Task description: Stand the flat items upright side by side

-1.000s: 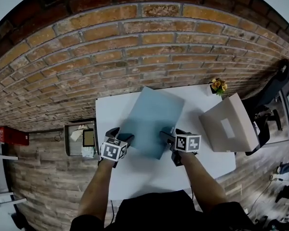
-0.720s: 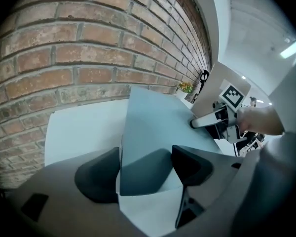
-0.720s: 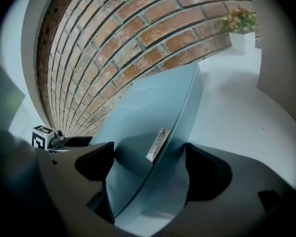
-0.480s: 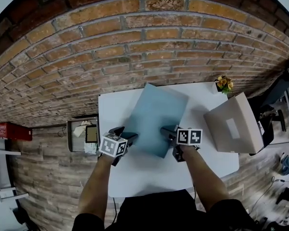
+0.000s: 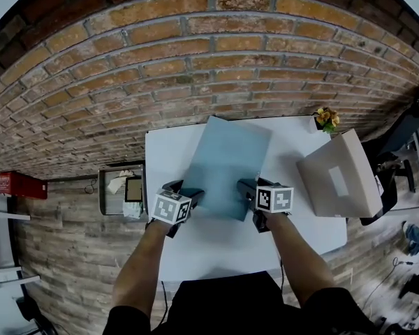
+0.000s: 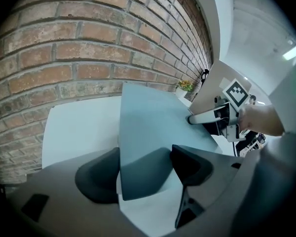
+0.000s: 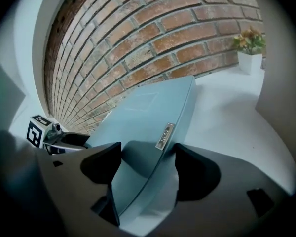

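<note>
The blue folder (image 5: 227,160) sits tilted over the middle of the table (image 5: 216,251). Its near edge is lifted off the top and its far edge points toward the wall. The left gripper (image 6: 144,167) has the folder's near left corner between its jaws and is clamped on it, one jaw behind the sheet and the other on its face. The right gripper (image 7: 147,164) takes the near right edge, just by a small metal label on the folder's rim. Its jaws have just been closing with that edge between them, and the pads now press on it. Each gripper is held in one hand, forearms reaching in from the table's near edge.

There is one folder and there are two grippers. One tan box (image 5: 339,180) with a white label leans at the table's right edge, well apart from the folder. One small potted plant (image 5: 327,120) stands at the far right corner.

The table is white and bare around the folder, pushed against a brick wall (image 5: 195,61). The floor (image 5: 63,257) is wood plank. A grey bin (image 5: 119,195) stands just beside the table's left edge, and a dark chair (image 5: 398,138) stands off to the right.
</note>
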{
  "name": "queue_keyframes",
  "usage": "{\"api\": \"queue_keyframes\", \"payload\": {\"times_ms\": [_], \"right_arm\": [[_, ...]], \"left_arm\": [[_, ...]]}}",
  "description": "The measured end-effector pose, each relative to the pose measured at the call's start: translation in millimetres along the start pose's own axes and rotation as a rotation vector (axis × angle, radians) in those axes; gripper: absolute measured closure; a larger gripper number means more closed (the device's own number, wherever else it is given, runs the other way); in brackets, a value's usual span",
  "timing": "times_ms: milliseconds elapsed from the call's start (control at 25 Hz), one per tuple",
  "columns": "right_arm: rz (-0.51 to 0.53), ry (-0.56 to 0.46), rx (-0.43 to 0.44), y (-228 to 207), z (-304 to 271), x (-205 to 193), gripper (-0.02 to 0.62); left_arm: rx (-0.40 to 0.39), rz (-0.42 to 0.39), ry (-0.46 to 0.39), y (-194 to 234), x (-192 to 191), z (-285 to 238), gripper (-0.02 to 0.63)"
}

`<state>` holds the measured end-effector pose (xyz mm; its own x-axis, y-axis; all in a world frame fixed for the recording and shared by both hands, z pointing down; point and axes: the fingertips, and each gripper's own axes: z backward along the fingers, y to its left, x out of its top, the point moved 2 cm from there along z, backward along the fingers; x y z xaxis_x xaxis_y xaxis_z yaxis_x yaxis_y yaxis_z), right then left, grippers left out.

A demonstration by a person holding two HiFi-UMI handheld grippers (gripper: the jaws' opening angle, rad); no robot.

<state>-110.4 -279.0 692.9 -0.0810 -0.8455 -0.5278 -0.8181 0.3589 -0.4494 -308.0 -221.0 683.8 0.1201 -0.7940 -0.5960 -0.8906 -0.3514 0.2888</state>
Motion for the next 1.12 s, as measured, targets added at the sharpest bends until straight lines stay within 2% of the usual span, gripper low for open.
{"api": "queue_keyframes", "payload": {"times_ms": [200, 400, 600, 880, 1120], "right_arm": [[0.116, -0.026, -0.040, 1.3, 9.9, 4.2, 0.284], [0.173, 0.005, -0.041, -3.4, 15.7, 6.3, 0.291], [0.052, 0.026, 0.021, -5.6, 11.1, 14.2, 0.250], [-0.060, 0.024, 0.044, -25.1, -0.3, 33.9, 0.249], [-0.119, 0.053, 0.097, -34.2, -15.7, 47.5, 0.250]], "left_arm": [[-0.001, 0.050, -0.008, -11.0, -7.7, 4.6, 0.258], [-0.075, 0.021, 0.063, -27.0, -22.1, 9.8, 0.258], [-0.038, 0.017, 0.046, -10.8, -2.0, 9.2, 0.256], [-0.061, 0.074, -0.015, 4.6, 36.0, -5.5, 0.256], [-0.071, 0.075, 0.007, 14.5, 54.3, -32.1, 0.256]]}}
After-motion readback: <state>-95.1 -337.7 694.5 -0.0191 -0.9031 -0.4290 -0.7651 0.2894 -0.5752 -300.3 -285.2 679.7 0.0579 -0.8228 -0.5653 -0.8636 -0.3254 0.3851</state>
